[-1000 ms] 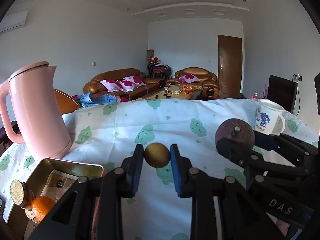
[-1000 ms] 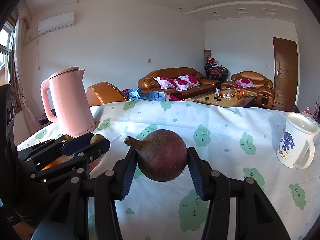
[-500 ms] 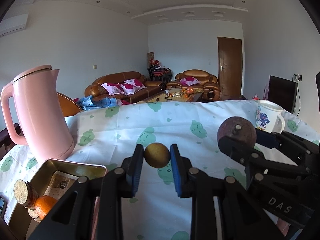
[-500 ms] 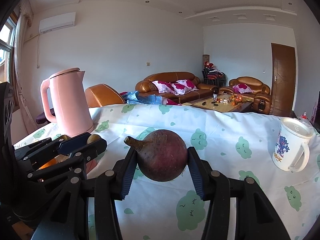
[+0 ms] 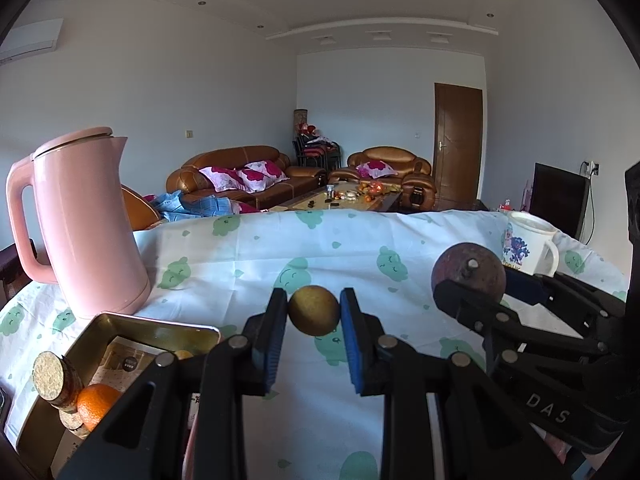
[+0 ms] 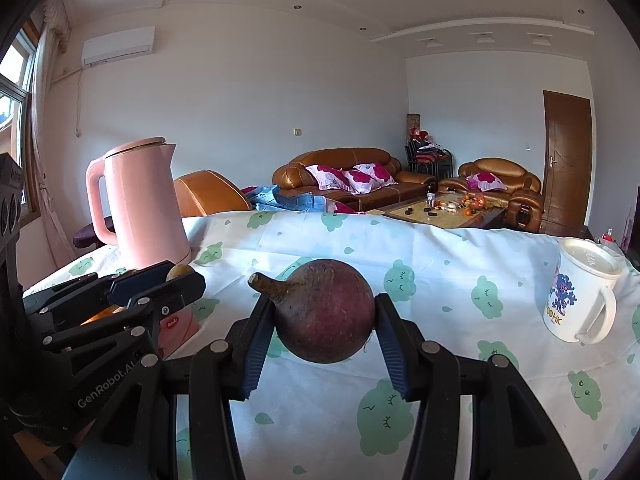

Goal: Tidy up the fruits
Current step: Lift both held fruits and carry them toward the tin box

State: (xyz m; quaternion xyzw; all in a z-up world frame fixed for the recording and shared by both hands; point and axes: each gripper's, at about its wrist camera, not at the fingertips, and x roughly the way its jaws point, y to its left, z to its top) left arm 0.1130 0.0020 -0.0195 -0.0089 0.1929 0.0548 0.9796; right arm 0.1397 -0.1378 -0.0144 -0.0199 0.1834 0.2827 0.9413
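Both grippers have risen slightly; left gripper (image 5: 314, 316) jaws clamp a small yellow-brown fruit (image 5: 314, 316); right gripper (image 6: 325, 312) jaws clamp a dark purple fruit (image 6: 325, 312) above the desk (image 6: 440, 272).

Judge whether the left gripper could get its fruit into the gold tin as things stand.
Probably yes. The left gripper holds a small yellow-brown fruit in the air, and the gold tin sits open just below to its left. An orange and cork-topped jar fill only its near corner.
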